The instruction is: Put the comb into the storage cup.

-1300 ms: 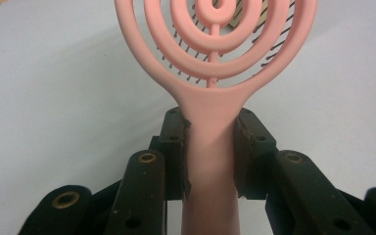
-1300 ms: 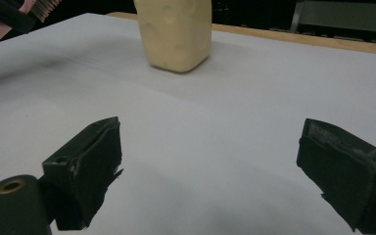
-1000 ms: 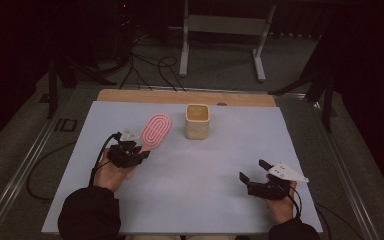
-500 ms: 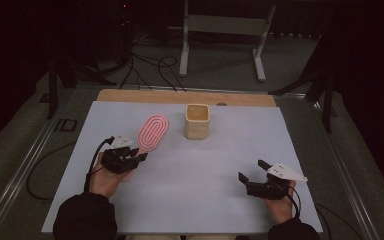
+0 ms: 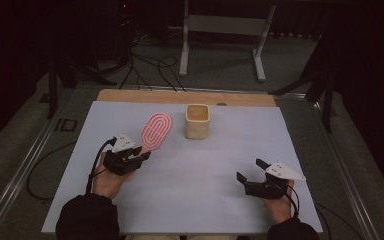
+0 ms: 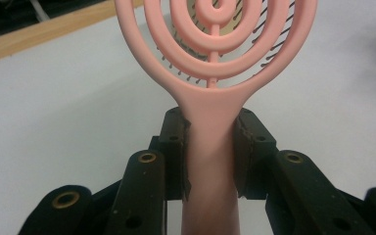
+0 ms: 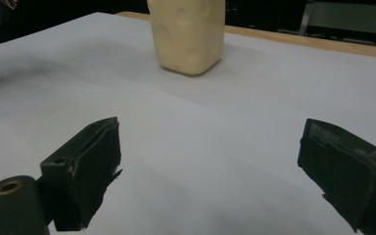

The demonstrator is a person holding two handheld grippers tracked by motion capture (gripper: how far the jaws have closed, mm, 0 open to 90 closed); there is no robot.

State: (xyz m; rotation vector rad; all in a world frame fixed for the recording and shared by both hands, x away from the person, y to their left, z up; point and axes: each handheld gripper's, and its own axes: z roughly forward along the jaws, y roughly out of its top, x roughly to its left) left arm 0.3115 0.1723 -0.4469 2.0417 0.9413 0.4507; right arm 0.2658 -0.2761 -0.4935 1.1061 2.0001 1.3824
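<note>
1. Two claws are at work here: my left claw (image 5: 139,154) is pinched on the handle of the pink brush (image 5: 155,131), and my right claw (image 5: 250,171) hangs spread and empty over the near right part of the table (image 5: 215,165).
2. The brush sits left of centre on the table, its oval head pointing away from me, just beside the cream cup (image 5: 197,121) but apart from it. I cannot tell whether the head rests on the table or floats above it.
3. In the left claw view the brush (image 6: 210,63) is smooth moulded plastic: concentric open rings around a centre spine, thin dark bristles behind them.
4. I judge it light and stiff, though the ring head may flex. The neck just below the head, where my pads (image 6: 172,147) sit, looks like the best hold; the glossy handle could slip if I squeeze loosely.
5. The cup (image 7: 186,34) is a squarish, round-cornered, matt cream vessel, open at the top, likely rigid.
</note>
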